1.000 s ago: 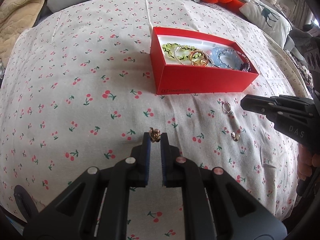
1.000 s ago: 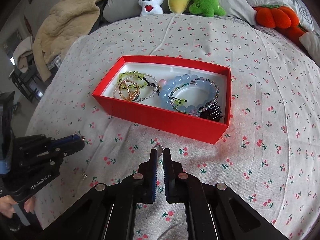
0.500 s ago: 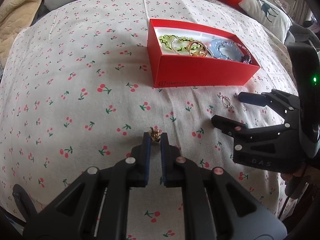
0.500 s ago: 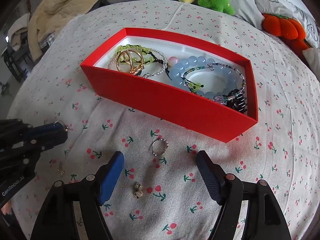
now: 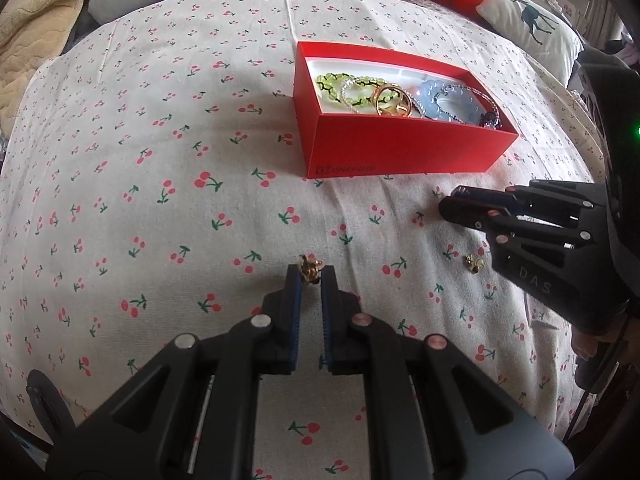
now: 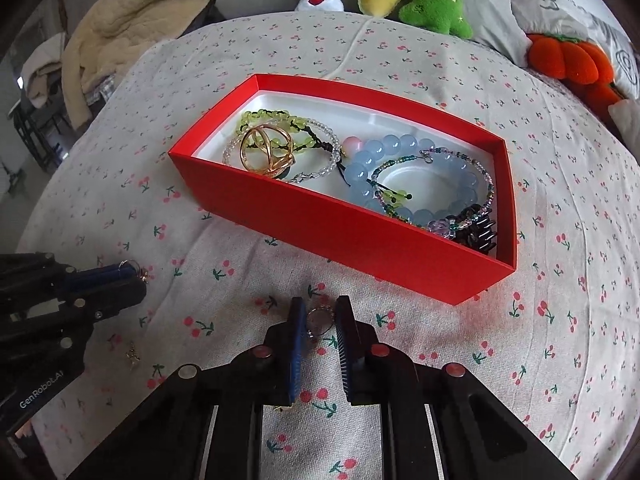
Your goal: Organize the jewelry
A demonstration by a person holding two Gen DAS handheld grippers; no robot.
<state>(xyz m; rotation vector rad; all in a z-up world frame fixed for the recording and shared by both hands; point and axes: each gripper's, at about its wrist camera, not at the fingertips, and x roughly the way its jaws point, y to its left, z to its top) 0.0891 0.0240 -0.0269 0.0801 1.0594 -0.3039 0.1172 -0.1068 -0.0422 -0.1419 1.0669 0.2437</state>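
Right wrist: ring (image 6: pixel 319 320) between right gripper (image 6: pixel 320 330) fingers.

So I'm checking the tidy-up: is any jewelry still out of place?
Yes. A small gold charm lies loose on the bedspread outside the red box, near the right gripper, which brackets a thin ring.

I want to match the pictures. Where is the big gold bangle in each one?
Left wrist: the bangle is upper right of centre, in the middle of the red box.
Right wrist: the bangle is upper left of centre, near the box's left end.
Shared landmark: the red box.
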